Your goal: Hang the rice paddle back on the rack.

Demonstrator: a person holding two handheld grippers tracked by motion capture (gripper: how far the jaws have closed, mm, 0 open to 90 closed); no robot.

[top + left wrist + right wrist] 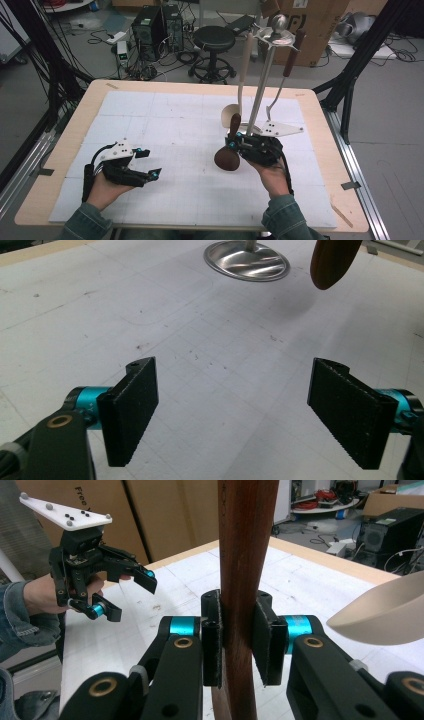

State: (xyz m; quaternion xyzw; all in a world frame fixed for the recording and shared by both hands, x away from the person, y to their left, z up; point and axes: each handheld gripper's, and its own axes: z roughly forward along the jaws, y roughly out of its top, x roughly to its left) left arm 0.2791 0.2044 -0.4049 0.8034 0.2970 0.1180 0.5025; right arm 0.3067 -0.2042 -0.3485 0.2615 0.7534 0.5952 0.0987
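Closer, pads on wooden spoon.

The wooden spoon is showing a dark reddish brown, its handle grain running lengthwise between the black jaws of the right gripper, which is carrying bright teal collars. The left gripper is wearing the same black and teal under a white plate. The tabletop is showing pale wood around a white mat with a faint grid, and a cream ladle is hanging from a shiny silver stand.
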